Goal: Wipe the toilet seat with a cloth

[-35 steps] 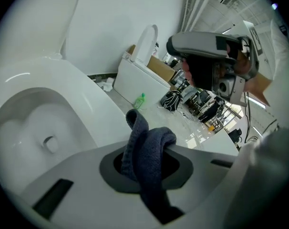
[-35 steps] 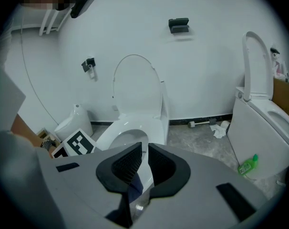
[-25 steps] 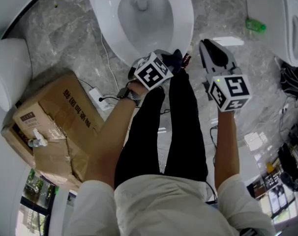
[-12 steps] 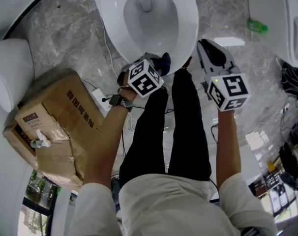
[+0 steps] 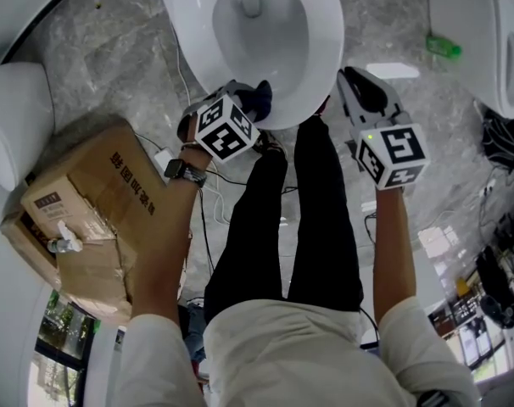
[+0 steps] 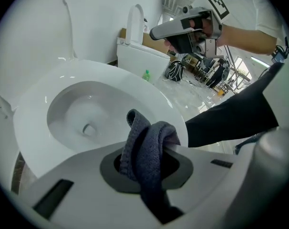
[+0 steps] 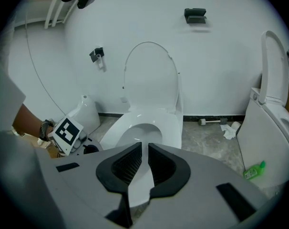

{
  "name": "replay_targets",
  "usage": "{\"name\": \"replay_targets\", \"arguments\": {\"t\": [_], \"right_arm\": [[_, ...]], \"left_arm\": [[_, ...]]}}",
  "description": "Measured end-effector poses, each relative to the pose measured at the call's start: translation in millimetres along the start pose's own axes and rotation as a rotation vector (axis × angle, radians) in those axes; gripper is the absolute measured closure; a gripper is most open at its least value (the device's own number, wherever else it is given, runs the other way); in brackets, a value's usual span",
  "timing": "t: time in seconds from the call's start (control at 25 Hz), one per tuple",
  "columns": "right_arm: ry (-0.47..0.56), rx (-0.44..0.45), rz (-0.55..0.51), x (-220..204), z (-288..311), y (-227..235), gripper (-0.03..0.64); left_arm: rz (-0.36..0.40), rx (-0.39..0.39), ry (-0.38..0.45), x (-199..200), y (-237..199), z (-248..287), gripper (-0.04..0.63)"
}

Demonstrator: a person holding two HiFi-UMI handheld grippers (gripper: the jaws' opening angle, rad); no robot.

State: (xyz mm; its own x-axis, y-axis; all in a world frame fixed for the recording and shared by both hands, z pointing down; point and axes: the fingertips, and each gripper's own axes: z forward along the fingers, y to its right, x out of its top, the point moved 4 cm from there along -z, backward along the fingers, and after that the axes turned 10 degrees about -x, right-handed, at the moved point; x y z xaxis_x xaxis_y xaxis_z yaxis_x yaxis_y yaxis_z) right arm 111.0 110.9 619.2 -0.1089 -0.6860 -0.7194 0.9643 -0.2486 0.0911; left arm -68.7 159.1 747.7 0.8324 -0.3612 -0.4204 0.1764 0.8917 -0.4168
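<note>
The white toilet seat (image 5: 321, 75) rings the bowl at the top of the head view. My left gripper (image 5: 244, 108) is shut on a dark grey cloth (image 5: 257, 98), which rests against the seat's front-left rim. In the left gripper view the cloth (image 6: 147, 149) bunches between the jaws, just over the seat (image 6: 135, 87). My right gripper (image 5: 365, 91) hangs off the seat's right side, above the floor. In the right gripper view its jaws (image 7: 144, 163) stand a narrow slit apart with nothing between them, facing the seat (image 7: 170, 128).
A taped cardboard box (image 5: 87, 219) stands on the floor to the left, with white cables (image 5: 168, 164) beside it. A second toilet (image 5: 503, 41) and a green bottle (image 5: 441, 45) lie to the right. The person's black-trousered legs (image 5: 312, 219) stand right before the bowl.
My left gripper has slid leftward along the seat's front rim, taking the cloth with it. The right gripper has barely moved.
</note>
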Motion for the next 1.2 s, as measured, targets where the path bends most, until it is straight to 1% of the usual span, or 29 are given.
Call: {"name": "replay_targets", "arguments": {"t": [0.28, 0.48, 0.84, 0.92, 1.0, 1.12, 1.2], "right_arm": [[-0.014, 0.019, 0.0, -3.9, 2.4, -3.4, 0.555], [-0.019, 0.039, -0.014, -0.9, 7.0, -4.8, 0.555], [-0.017, 0.062, -0.022, 12.7, 19.1, -1.3, 0.555], [-0.008, 0.065, -0.023, 19.5, 21.2, 0.5, 0.555], [-0.008, 0.064, -0.021, 22.7, 22.4, 2.3, 0.555], [-0.016, 0.066, -0.017, 25.2, 26.7, 2.0, 0.555], [-0.02, 0.072, -0.014, 26.1, 30.2, 0.7, 0.555]], "left_arm": [[-0.006, 0.065, -0.016, -7.9, -34.8, -21.4, 0.554], [0.059, 0.072, -0.079, -9.3, -50.7, -27.0, 0.552], [0.086, 0.104, -0.139, -5.2, -88.7, -41.6, 0.552], [0.108, 0.125, -0.156, -3.3, -98.1, -45.4, 0.552], [0.15, 0.149, -0.172, -1.4, -106.5, -48.2, 0.552], [0.2, 0.186, -0.173, -0.4, -122.9, -57.0, 0.552], [0.219, 0.212, -0.171, -0.9, -135.4, -65.4, 0.552]]}}
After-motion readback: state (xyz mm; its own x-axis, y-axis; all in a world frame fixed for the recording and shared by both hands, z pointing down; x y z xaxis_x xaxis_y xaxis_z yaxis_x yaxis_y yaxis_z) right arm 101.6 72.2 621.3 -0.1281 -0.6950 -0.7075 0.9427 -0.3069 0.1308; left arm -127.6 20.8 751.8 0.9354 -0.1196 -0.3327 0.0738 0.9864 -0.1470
